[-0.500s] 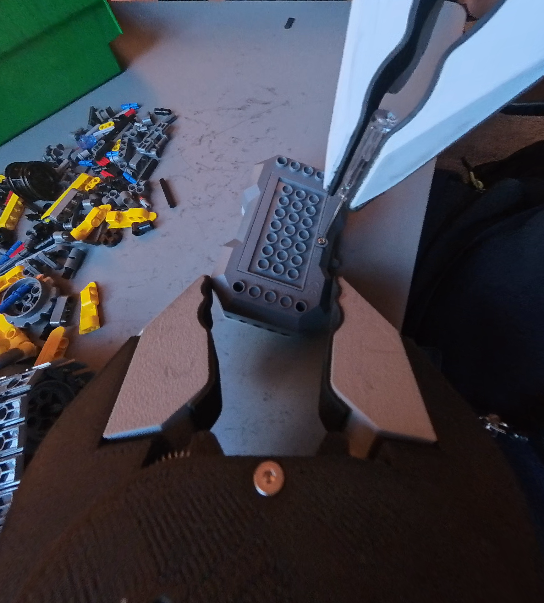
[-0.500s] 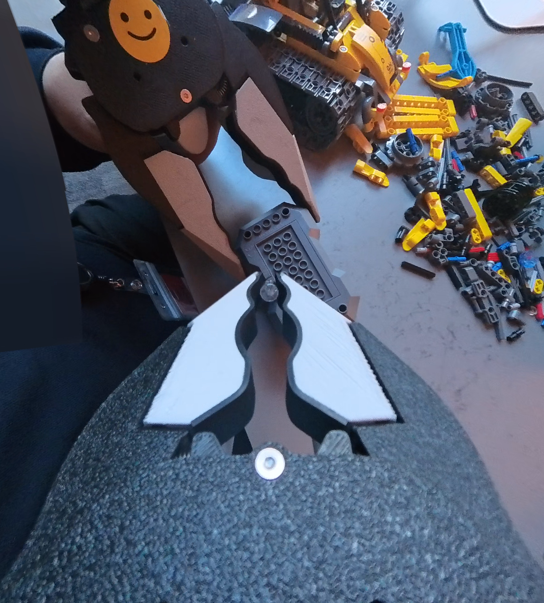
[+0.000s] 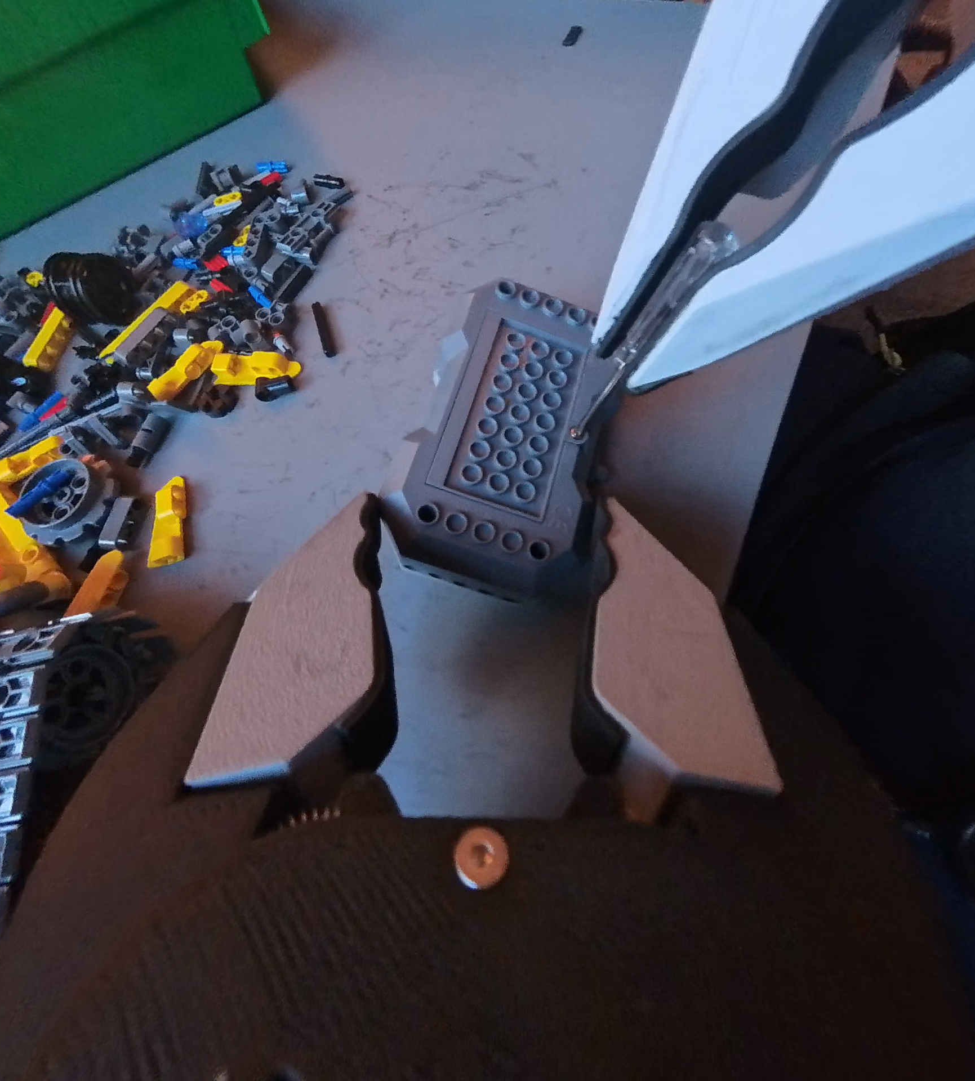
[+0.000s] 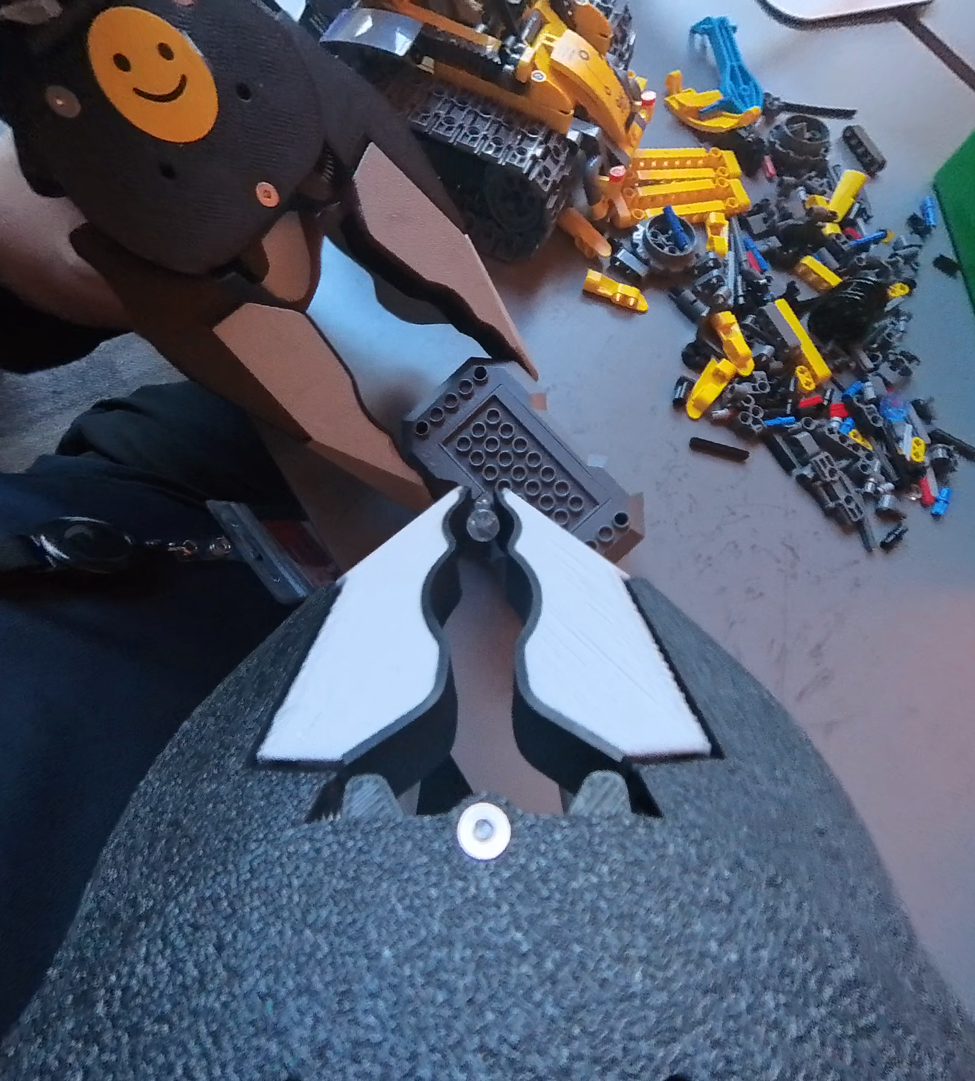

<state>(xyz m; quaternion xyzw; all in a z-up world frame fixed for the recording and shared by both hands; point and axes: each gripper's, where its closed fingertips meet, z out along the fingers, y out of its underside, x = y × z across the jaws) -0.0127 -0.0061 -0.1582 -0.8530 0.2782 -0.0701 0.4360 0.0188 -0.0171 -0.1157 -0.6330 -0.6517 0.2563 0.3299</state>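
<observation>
A grey studded box [image 3: 508, 421] lies on the grey table near its right edge. My left gripper [image 3: 488, 515], with brown fingers, is shut on the box's near end. My right gripper [image 3: 619, 362], with white fingers, is shut on a small clear-handled screwdriver [image 3: 678, 286]. The screwdriver's tip rests on a screw [image 3: 577, 433] at the box's right rim. In the right wrist view my right gripper [image 4: 480, 497] hides most of the screwdriver [image 4: 482, 520]. Beyond it are the box [image 4: 514, 456] and the left gripper [image 4: 479, 433].
A pile of loose yellow, grey, black and blue pieces [image 3: 151, 351] lies left of the box. A yellow tracked vehicle model [image 4: 531, 88] stands beyond it. A green bin [image 3: 63, 88] is at the back. A person's dark clothing [image 3: 912, 526] lies past the table edge. One gripper's finger ends stand about 6 cm off the other's.
The right gripper has tilted slightly with the screwdriver, and the green bin now shows in its view. The box, the screw contact and the left gripper have stayed put.
</observation>
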